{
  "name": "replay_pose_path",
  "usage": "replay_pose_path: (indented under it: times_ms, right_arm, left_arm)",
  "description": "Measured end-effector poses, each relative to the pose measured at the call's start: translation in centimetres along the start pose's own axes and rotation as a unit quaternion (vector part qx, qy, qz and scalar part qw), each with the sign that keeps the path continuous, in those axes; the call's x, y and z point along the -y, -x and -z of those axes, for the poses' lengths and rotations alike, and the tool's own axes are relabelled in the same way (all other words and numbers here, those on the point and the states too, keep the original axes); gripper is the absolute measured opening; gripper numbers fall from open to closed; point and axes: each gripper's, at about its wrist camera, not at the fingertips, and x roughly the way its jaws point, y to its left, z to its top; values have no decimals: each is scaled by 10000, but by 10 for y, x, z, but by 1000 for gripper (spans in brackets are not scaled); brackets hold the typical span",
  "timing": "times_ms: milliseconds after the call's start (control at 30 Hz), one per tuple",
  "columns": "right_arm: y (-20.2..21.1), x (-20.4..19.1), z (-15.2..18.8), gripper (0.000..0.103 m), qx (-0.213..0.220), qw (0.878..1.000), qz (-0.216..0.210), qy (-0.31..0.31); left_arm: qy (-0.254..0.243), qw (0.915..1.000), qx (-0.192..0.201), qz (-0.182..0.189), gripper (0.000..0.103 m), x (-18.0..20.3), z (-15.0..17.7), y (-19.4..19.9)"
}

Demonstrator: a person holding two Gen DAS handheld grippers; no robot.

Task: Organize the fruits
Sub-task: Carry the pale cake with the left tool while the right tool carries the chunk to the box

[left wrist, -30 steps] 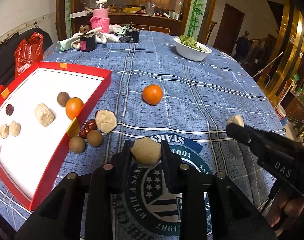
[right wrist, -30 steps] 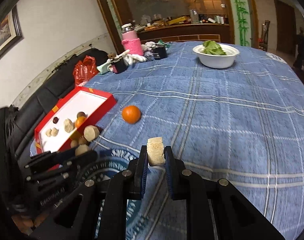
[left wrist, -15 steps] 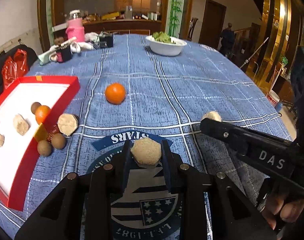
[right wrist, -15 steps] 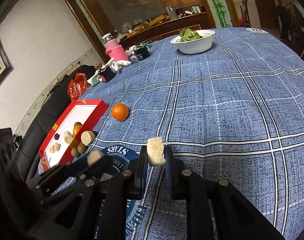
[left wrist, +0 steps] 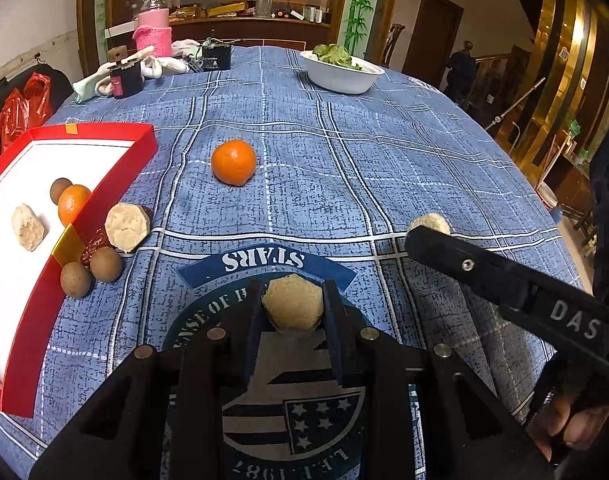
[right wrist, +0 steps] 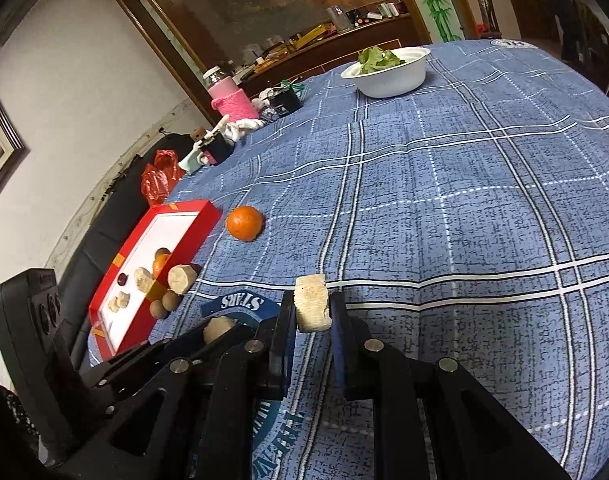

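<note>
Left wrist view shows the left gripper (left wrist: pixel 293 310) pinching a beige chunk (left wrist: pixel 293 307); the right gripper (right wrist: pixel 312 314) pinches another piece (right wrist: pixel 312 303). Both should travel level toward the red tray (left wrist: pixel 116 176) at left, releasing low inside.

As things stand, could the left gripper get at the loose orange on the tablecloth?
Probably not yet: the left gripper is shut on a beige chunk, so its jaws are occupied. The path to the orange over the tablecloth looks free otherwise.
</note>
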Motion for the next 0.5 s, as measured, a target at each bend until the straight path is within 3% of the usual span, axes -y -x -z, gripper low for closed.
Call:
replay_pose_path:
  times_ms: [200, 500]
  right_arm:
    - [6, 11, 0, 17, 143, 9988, -375, -292]
    - [8, 23, 1, 17, 197, 9964, -533, -627]
  left_arm:
    - [14, 9999, -17, -113, 26, -1, -1, -1]
    - [-69, 9998, -56, -171, 26, 3, -1, -3]
